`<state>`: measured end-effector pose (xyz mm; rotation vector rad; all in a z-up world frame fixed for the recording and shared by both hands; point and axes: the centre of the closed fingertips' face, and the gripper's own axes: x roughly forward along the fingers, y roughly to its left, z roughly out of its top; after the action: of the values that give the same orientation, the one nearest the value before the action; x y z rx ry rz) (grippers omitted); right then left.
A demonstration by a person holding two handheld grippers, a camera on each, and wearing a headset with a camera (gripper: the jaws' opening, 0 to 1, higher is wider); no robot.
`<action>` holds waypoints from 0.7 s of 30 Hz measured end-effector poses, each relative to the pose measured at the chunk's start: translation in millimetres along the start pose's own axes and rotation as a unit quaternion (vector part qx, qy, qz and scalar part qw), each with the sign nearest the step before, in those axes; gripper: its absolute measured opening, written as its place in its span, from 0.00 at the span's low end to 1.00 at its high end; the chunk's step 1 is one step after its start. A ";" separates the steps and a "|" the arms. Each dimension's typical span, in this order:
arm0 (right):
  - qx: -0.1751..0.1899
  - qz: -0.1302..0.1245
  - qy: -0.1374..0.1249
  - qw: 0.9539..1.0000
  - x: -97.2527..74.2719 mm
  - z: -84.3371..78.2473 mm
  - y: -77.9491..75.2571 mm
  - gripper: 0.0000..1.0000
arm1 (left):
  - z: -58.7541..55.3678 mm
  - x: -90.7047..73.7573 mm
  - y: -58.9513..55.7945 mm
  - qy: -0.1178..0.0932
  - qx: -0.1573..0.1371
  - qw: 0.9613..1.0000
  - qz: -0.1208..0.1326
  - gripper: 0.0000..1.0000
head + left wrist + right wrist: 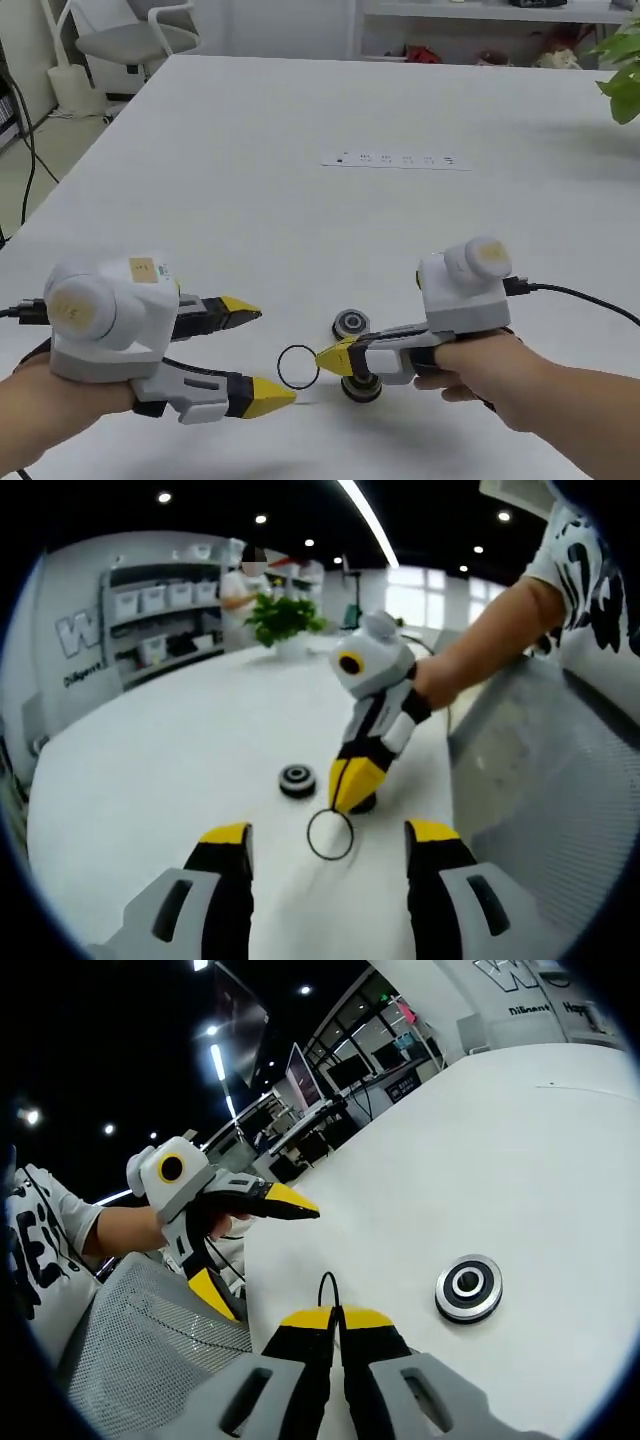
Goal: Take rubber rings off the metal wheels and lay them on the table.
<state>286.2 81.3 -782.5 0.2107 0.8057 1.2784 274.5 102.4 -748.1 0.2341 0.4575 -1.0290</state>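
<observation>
White tabletop [300,200] lies before us. Our right gripper [325,358], jaws pinched together on a black rubber ring [297,366], holds it just beside a metal wheel [361,388]. Our left gripper [260,355] gapes empty nearby. Next, we judge, comes lowering and releasing the ring.

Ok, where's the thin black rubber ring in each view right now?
Head view: thin black rubber ring low centre, at the tip of the right gripper.
Left gripper view: ring near centre, just past the open jaws.
Right gripper view: ring edge-on, low centre, rising from the shut jaws.
Shared landmark: the round metal wheel lying free beside it.
</observation>
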 end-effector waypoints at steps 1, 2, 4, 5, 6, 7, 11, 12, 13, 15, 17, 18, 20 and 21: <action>-0.001 -0.001 0.001 1.000 1.2 -0.8 0.4 0.00 | -0.4 -0.4 0.2 0.000 0.000 1.000 0.000 0.62; -0.002 -0.002 0.002 1.000 2.9 -1.8 0.5 0.00 | -0.5 -0.6 0.3 -0.001 -0.001 1.000 0.001 0.62; -0.004 -0.004 0.005 1.000 5.6 -3.8 -0.2 0.00 | -1.0 -1.1 0.4 -0.001 -0.002 1.000 0.001 0.62; -0.005 -0.005 0.005 1.000 6.3 -4.6 -0.6 0.00 | -1.3 -1.4 0.4 -0.001 -0.002 1.000 0.001 0.62; -0.005 -0.006 0.006 1.000 7.0 -5.5 -1.0 0.00 | -1.8 -1.6 0.5 0.000 -0.002 1.000 0.001 0.62; -0.006 -0.007 0.008 1.000 7.3 -7.1 -1.3 0.00 | -2.4 -1.8 0.7 0.000 -0.002 1.000 0.000 0.62; -0.009 -0.008 0.012 1.000 7.3 -10.0 -2.0 0.00 | -4.7 -2.1 1.7 0.002 -0.004 1.000 0.002 0.63; -0.010 -0.009 0.012 1.000 7.0 -10.3 -2.7 0.00 | -5.4 -2.0 1.9 0.003 -0.005 1.000 0.002 0.63; -0.011 -0.009 0.010 1.000 7.0 -9.5 -2.7 0.01 | -5.9 -1.9 1.9 0.003 -0.006 1.000 0.001 0.63; -0.010 -0.012 0.007 1.000 6.1 -8.1 -3.7 0.02 | -6.7 -1.2 1.7 0.004 -0.007 1.000 0.001 0.63; -0.012 -0.015 0.006 1.000 5.3 -7.2 -4.8 0.04 | -7.0 -0.3 1.0 0.005 -0.007 1.000 -0.001 0.62; -0.013 -0.016 0.005 1.000 5.0 -6.7 -5.0 0.05 | -6.8 0.0 0.7 0.006 -0.007 1.000 -0.002 0.62; -0.016 -0.016 0.006 1.000 4.4 -6.2 -4.5 0.07 | -6.2 0.8 0.2 0.005 -0.007 1.000 -0.003 0.62; -0.018 -0.016 0.006 1.000 3.9 -6.1 -4.7 0.08 | -6.0 1.1 0.2 0.005 -0.007 1.000 -0.003 0.62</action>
<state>286.2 81.6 -791.2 0.1596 0.7932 1.2637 273.6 104.1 -753.9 0.2250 0.4758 -1.0312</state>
